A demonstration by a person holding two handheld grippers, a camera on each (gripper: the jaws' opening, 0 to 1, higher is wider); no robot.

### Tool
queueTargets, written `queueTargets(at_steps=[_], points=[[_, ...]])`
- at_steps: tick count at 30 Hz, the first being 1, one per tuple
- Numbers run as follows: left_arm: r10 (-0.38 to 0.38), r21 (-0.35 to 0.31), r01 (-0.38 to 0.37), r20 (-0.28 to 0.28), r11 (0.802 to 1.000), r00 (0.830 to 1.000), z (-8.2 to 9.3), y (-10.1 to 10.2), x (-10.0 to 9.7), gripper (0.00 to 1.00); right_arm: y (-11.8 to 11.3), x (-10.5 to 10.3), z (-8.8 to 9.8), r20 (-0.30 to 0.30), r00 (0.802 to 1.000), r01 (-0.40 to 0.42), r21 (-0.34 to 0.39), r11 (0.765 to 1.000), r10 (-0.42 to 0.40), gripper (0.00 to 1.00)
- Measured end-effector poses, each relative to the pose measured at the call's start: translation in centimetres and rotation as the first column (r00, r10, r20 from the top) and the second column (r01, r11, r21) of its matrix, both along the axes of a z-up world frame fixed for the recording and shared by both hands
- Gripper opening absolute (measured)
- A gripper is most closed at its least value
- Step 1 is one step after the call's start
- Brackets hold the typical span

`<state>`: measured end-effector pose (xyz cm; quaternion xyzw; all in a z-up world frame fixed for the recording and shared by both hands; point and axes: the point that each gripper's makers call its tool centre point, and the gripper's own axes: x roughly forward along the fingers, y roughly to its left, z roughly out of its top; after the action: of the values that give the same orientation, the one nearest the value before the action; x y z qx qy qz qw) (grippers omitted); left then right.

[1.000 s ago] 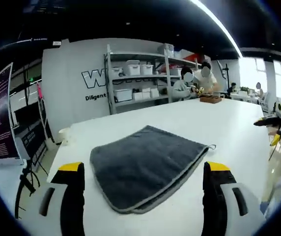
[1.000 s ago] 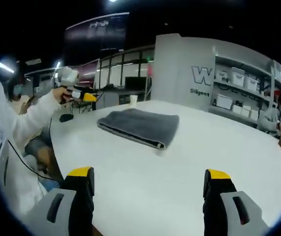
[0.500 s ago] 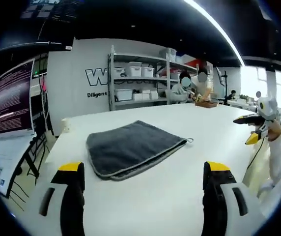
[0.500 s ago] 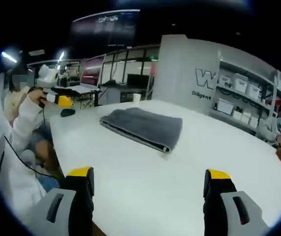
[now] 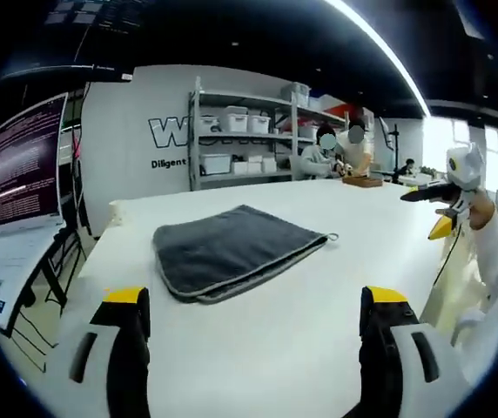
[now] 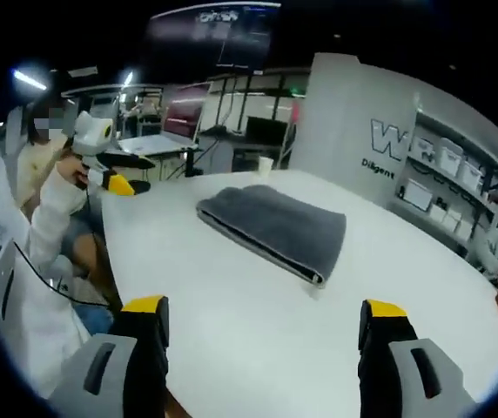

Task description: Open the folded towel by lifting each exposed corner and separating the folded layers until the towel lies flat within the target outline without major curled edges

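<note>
Folded towel on table (underside hidden); both tongs spread, empty.

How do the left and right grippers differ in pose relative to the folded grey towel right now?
The left gripper faces the folded grey towel head-on from its bound, layered edge, while the right gripper views the towel obliquely, with the towel's tab corner nearest. The left gripper sits nearer the towel; the right gripper has a wider stretch of white table before it. Both are open, held off the towel, touching nothing.
</note>
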<state>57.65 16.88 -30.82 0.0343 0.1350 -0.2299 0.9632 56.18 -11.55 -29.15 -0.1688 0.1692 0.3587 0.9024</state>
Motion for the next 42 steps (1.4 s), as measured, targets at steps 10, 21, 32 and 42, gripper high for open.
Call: queueTargets(at_steps=[10,21,32,42], points=[[-0.020,-0.034,0.019,-0.041,0.999,0.999,-0.7,1.3,-0.1,1.00,10.4,3.3,2.0,0.063,0.975,-0.210,-0.061,0.976,0.214,0.76],[-0.063,-0.068,0.061,-0.038,0.996,0.997,-0.3,1.3,-0.7,1.00,23.1,6.9,-2.0,0.025,0.925,-0.370,-0.170,0.913,0.379,0.72],[-0.042,-0.093,0.039,-0.026,0.995,0.999,0.2,2.9,-0.4,1.00,28.1,13.7,-7.6,0.065,0.924,-0.342,-0.293,0.893,0.376,0.60],[-0.050,-0.117,0.046,-0.024,0.992,0.998,0.5,3.0,-0.3,0.99,27.0,17.1,-11.0,0.016,0.954,-0.281,-0.285,0.916,0.298,0.48]])
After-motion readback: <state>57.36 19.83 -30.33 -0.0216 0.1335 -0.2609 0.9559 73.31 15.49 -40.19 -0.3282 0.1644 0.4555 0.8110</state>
